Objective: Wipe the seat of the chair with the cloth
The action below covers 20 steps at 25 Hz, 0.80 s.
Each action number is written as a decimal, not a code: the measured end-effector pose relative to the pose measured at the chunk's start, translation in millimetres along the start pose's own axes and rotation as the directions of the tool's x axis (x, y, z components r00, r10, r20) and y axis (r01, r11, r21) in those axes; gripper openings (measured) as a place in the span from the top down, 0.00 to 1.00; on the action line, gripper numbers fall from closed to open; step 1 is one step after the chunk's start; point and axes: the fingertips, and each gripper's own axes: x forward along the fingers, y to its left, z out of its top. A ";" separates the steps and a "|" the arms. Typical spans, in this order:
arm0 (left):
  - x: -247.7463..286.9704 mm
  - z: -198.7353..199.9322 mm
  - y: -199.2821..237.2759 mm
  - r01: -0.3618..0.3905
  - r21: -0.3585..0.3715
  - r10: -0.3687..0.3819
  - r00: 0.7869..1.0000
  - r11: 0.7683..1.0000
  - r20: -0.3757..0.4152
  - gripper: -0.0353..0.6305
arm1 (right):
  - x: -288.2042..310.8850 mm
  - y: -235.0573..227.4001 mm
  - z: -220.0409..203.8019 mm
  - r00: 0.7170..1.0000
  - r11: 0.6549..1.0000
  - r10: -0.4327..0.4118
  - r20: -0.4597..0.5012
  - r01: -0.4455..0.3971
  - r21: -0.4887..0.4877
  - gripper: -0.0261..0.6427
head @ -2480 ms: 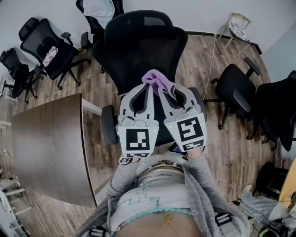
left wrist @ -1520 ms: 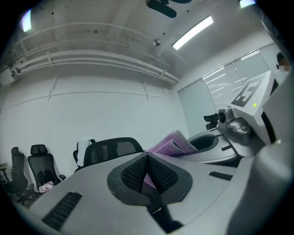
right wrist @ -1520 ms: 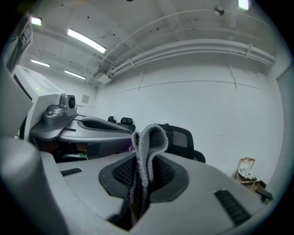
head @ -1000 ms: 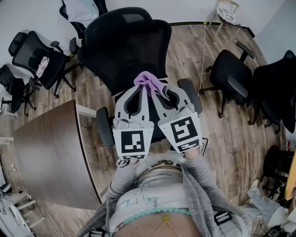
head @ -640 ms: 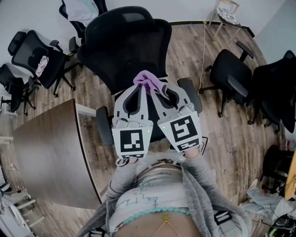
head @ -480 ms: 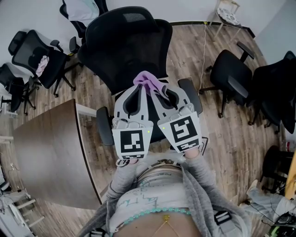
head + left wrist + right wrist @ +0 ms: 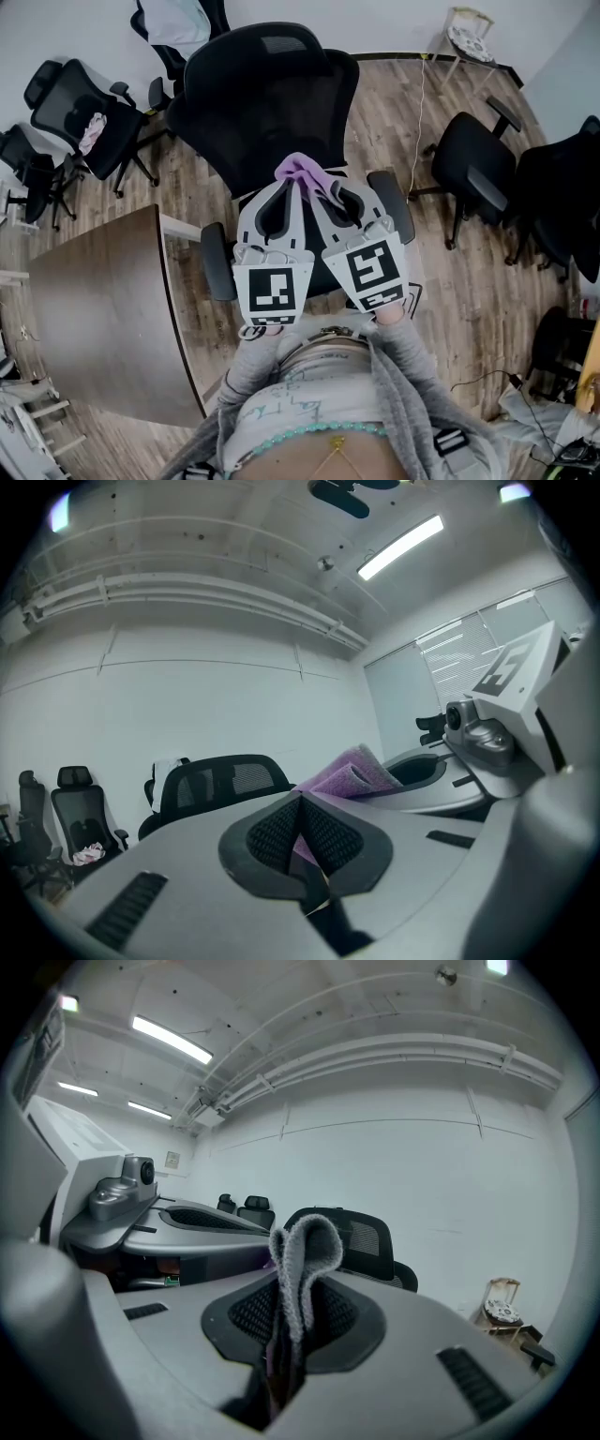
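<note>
A black mesh-backed office chair (image 7: 267, 94) stands in front of me. Most of its seat is hidden under my two grippers, which I hold side by side above it. A purple cloth (image 7: 305, 172) bunches at their tips. My right gripper (image 7: 317, 192) is shut on the cloth (image 7: 305, 1241), which loops up out of its pads (image 7: 333, 1312). My left gripper (image 7: 293, 183) is shut too, with a purple strip between its pads (image 7: 272, 832). The rest of the cloth (image 7: 352, 772) shows beyond them. The chair's armrests (image 7: 217, 262) flank the grippers.
A brown wooden table (image 7: 103, 300) stands close on the left. Other black chairs stand at the back left (image 7: 84, 94) and at the right (image 7: 473, 173). A small stool (image 7: 469, 37) and a floor cable (image 7: 422, 103) are at the back right.
Both grippers stay together on the cloth above the seat. The head view has shifted a little, so the chair sits slightly differently in it.
</note>
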 end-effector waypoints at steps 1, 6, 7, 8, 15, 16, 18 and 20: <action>0.3 0.0 1.6 -0.001 0.001 0.001 1.000 1.000 0.000 0.95 | 1.3 0.4 0.5 1.000 1.000 0.002 0.001 -0.002 0.000 0.89; 3.4 -0.1 4.8 -0.007 0.000 0.007 1.000 1.000 -0.002 0.95 | 4.9 -1.1 1.4 1.000 1.000 0.010 0.000 -0.010 0.000 0.89; 3.8 0.5 5.8 -0.008 -0.001 0.008 1.000 1.000 -0.001 0.95 | 6.0 -1.0 2.3 1.000 1.000 0.011 0.001 -0.011 -0.001 0.89; 4.2 1.4 6.9 -0.008 -0.002 0.008 1.000 1.000 0.000 0.95 | 7.1 -0.9 3.6 1.000 1.000 0.012 0.001 -0.012 -0.002 0.89; 3.7 0.6 8.2 -0.006 -0.006 0.006 1.000 1.000 0.002 0.95 | 9.5 2.5 4.3 1.000 1.000 0.022 -0.002 -0.022 -0.011 0.89; 3.9 0.6 7.9 -0.006 -0.006 0.006 1.000 1.000 0.003 0.95 | 9.4 2.4 4.1 1.000 1.000 0.023 -0.003 -0.023 -0.013 0.89; 4.5 0.7 7.6 -0.005 -0.008 0.005 1.000 1.000 0.002 0.95 | 9.5 2.0 4.2 1.000 1.000 0.024 -0.006 -0.024 -0.015 0.89; 5.4 1.1 7.6 -0.003 -0.009 0.003 1.000 1.000 0.002 0.95 | 10.1 1.4 4.6 1.000 1.000 0.024 -0.008 -0.024 -0.017 0.89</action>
